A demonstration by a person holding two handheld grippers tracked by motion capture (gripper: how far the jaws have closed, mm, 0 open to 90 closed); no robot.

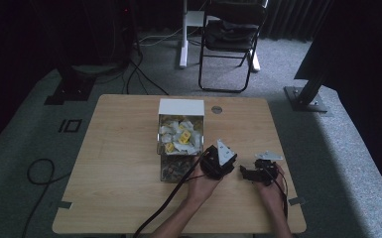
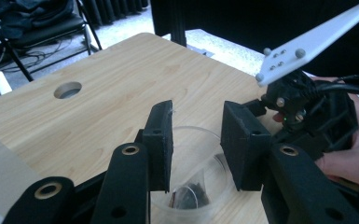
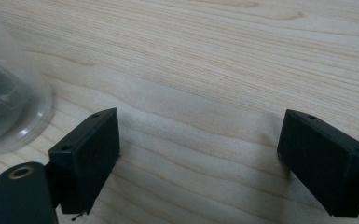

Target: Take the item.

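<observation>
Between my left gripper's parted jaws sits a clear plastic cup on the wooden table, something dark at its bottom; whether the pads touch its rim I cannot tell. Just beside it my right gripper hovers low over bare wood, jaws wide apart, the cup's edge at that view's left. Behind the cup stands a white box of white and yellow packets. Farther off, a black folding chair stands on the floor.
</observation>
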